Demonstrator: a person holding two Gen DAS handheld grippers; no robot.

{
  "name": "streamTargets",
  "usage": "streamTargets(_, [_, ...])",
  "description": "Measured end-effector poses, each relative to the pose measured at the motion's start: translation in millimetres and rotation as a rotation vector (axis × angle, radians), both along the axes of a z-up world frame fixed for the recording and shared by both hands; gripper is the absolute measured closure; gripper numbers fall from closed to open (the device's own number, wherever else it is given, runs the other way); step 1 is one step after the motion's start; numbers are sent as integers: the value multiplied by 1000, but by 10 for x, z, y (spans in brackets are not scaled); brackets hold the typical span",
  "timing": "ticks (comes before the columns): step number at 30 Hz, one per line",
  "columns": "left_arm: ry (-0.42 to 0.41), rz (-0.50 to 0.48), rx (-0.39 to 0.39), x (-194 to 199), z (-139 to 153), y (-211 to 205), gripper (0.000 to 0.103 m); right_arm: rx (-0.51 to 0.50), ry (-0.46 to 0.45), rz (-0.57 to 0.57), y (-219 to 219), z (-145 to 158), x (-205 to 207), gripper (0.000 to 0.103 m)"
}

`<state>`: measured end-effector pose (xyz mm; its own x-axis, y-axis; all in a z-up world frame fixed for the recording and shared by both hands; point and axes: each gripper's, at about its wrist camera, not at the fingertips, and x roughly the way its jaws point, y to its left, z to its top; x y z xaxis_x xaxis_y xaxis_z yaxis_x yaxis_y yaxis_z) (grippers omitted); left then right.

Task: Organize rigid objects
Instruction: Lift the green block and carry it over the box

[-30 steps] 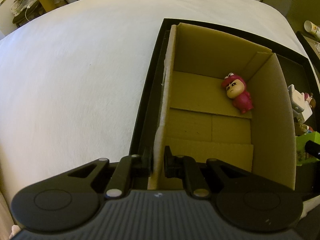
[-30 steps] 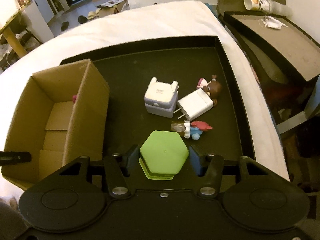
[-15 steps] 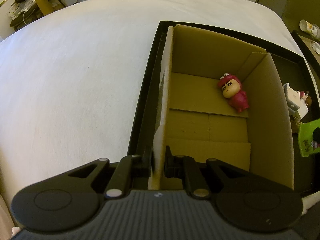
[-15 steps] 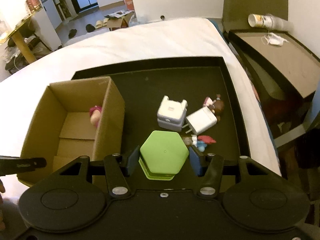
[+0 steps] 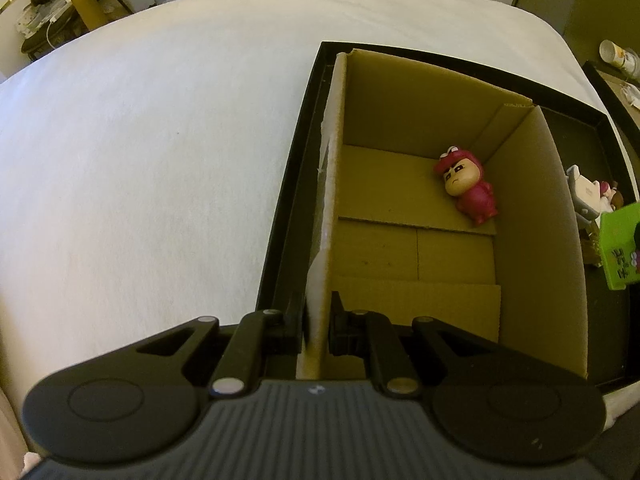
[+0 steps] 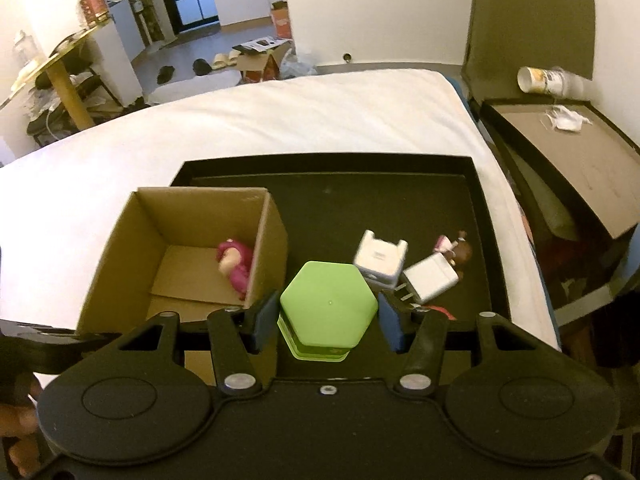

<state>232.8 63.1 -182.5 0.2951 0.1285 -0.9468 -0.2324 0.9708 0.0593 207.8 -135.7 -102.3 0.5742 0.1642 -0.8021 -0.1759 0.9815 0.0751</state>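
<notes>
The supporting surface is a bed with a white sheet (image 6: 280, 128). One item lies directly on the bed: a shallow black tray (image 6: 328, 162). The tray sits toward the bed's right-hand edge in the right wrist view, with bare sheet beyond its far rim and to its left. In the left wrist view the sheet (image 5: 152, 152) extends left of the tray's wall (image 5: 294, 184).
</notes>
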Motion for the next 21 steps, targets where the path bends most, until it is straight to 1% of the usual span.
streamTargets(21, [-2,4,-14,-1,-5,26,93,3,-5,87,502,154,75,50])
